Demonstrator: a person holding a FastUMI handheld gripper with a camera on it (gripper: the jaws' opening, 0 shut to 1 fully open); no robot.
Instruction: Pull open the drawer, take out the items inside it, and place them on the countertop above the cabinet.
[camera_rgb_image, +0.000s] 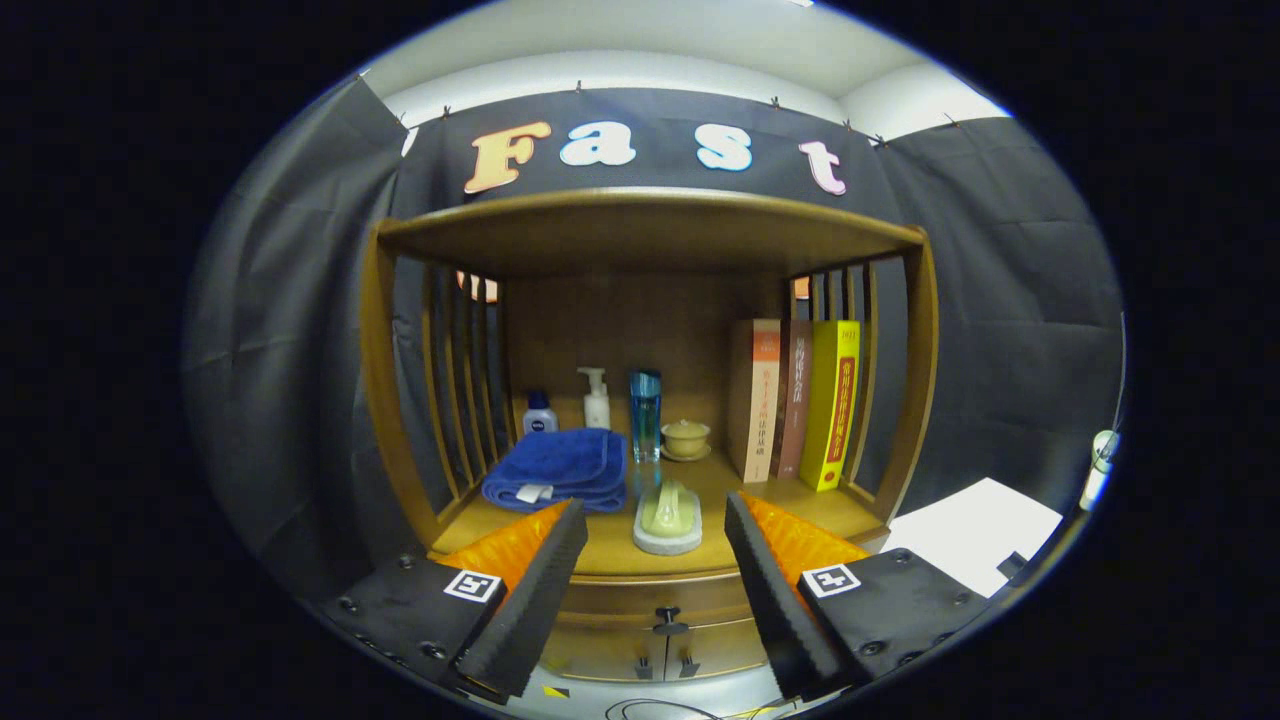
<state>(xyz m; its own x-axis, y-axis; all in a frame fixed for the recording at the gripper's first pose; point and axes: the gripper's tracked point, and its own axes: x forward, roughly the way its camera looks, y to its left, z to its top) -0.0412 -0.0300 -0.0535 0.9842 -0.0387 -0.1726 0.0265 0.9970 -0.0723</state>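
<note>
A wooden cabinet stands ahead, its countertop (610, 545) carrying a folded blue towel (558, 468) and a pale green brush with a handle (668, 518). Below the countertop's front edge runs the drawer front (640, 596), closed, with a small dark knob (668, 622). My gripper (655, 525) is held in front of the cabinet, above the drawer's level. Its black foam fingers (535, 585) stand wide apart with nothing between them. The brush lies beyond the gap between the fingers. What the drawer holds is hidden.
At the back of the shelf stand a small blue-capped bottle (539, 414), a white pump bottle (596, 399), a tall blue bottle (645, 414), a lidded cup (686, 438) and three upright books (800, 400). Slatted wooden sides enclose the shelf. A white surface (975, 535) lies at the right.
</note>
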